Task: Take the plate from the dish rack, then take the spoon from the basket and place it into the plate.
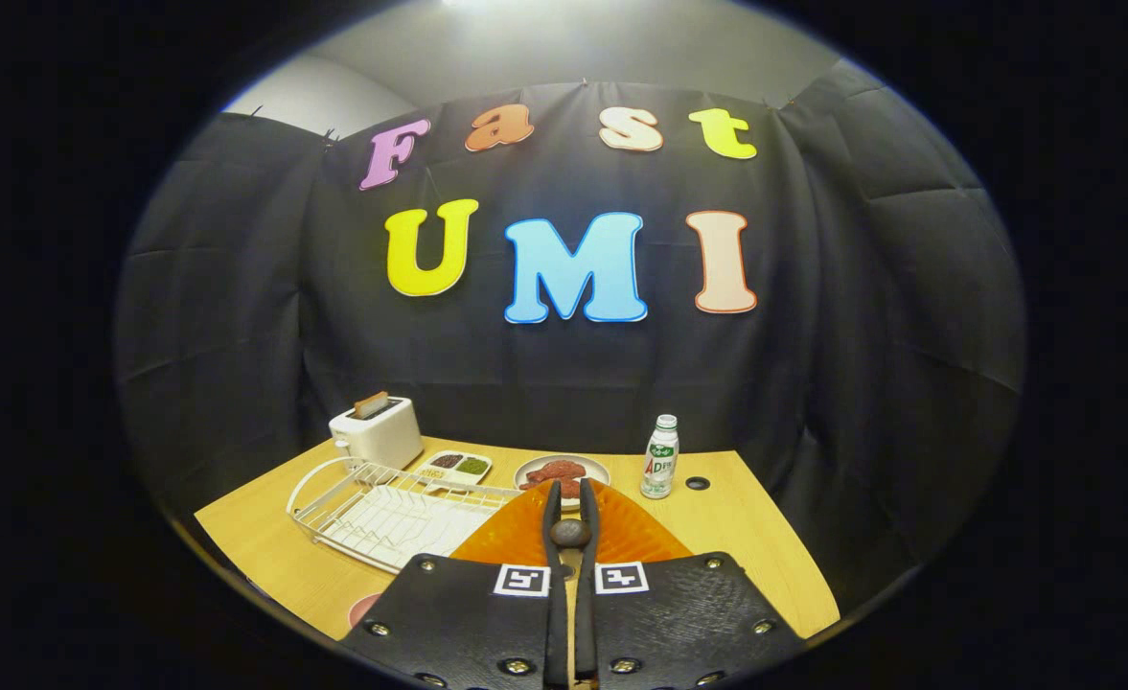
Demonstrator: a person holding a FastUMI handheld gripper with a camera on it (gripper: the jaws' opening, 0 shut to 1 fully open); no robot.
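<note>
Now tool pinching orange plate, lifted beside dish rack

Plate: translucent orange, ribbed, held edge-on between the closed fingers of the gripper, lifted above the wooden table and fanning out to both sides of them. Dish rack: white wire, standing on the table to the left of the plate. Spoon and basket could not be identified.
</note>
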